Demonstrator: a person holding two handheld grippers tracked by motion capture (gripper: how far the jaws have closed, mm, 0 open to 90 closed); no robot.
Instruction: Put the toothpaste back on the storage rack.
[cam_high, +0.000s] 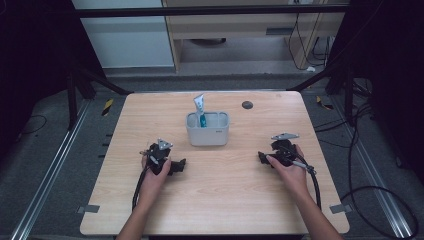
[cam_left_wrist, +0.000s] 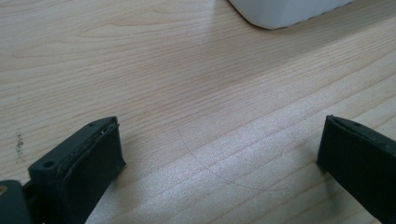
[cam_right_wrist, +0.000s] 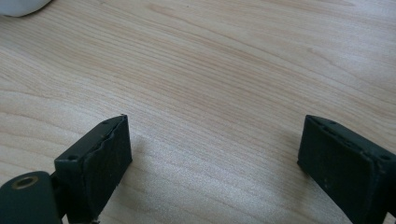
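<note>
The left gripper (cam_high: 176, 165) rested low over the wooden table (cam_high: 220, 200), left of centre, held by the person's left hand (cam_high: 155, 175). In the left gripper view its 2 black jaws stood wide apart with bare wood grain between them, gripping nothing. The right gripper (cam_high: 264, 158) sat at the same depth on the right side of the table, held by the right hand (cam_high: 290, 172). In the right gripper view its 2 jaws were likewise spread wide over bare tabletop, with nothing between them.

A white holder (cam_high: 208, 131) stood upright between the 2 grippers and farther back, apart from both. A toothpaste tube (cam_high: 200, 107) stood inside its left part, leaning slightly, with its flat end protruding above the rim. A corner of the holder (cam_left_wrist: 285, 11) appeared at the top edge of the left gripper view, ahead of the jaws. A small dark round fitting (cam_high: 247, 105) lay in the tabletop behind the holder, to its right.
</note>
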